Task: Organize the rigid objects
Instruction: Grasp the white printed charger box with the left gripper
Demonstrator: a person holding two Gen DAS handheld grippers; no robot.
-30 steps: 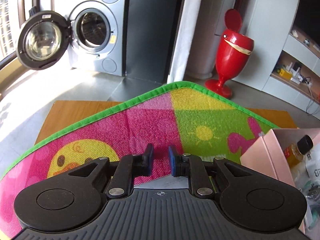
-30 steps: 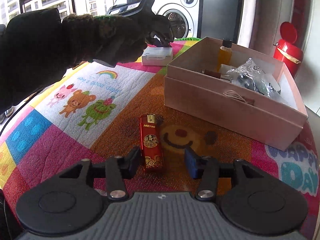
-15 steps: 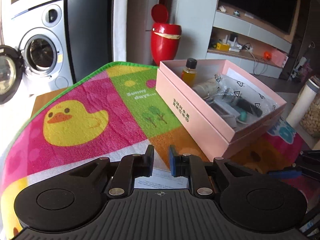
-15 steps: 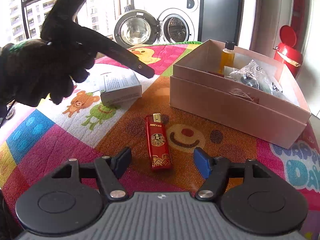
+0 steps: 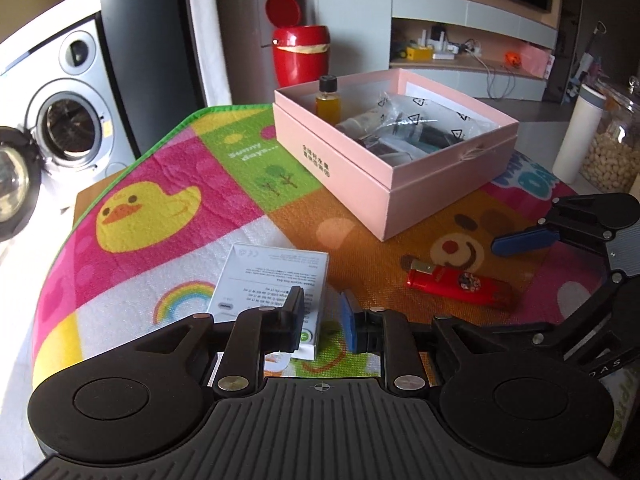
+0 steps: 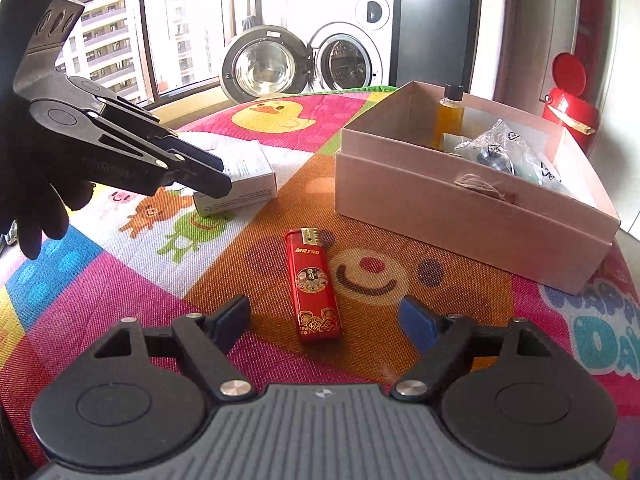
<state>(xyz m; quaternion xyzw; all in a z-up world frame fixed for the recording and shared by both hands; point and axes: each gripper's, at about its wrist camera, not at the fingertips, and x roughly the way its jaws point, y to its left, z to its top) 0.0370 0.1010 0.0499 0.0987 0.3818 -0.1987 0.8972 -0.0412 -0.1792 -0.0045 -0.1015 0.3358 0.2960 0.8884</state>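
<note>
Right tool (image 6: 324,320) astride lighter (image 6: 314,284)

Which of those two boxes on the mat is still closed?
The small white box beside the left tongs is closed; the big pink box stands lidless, with things inside.

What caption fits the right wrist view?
Right claw, opening, straddles a red lighter on the play mat beside the pink box.

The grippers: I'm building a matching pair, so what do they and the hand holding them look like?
Both the left gripper and the right gripper are matte black, with ribbed grey bases, round disc housings, silver pivot pins, linkage arms and blue pads on the fingers. The left hand wears a dark glove.
</note>
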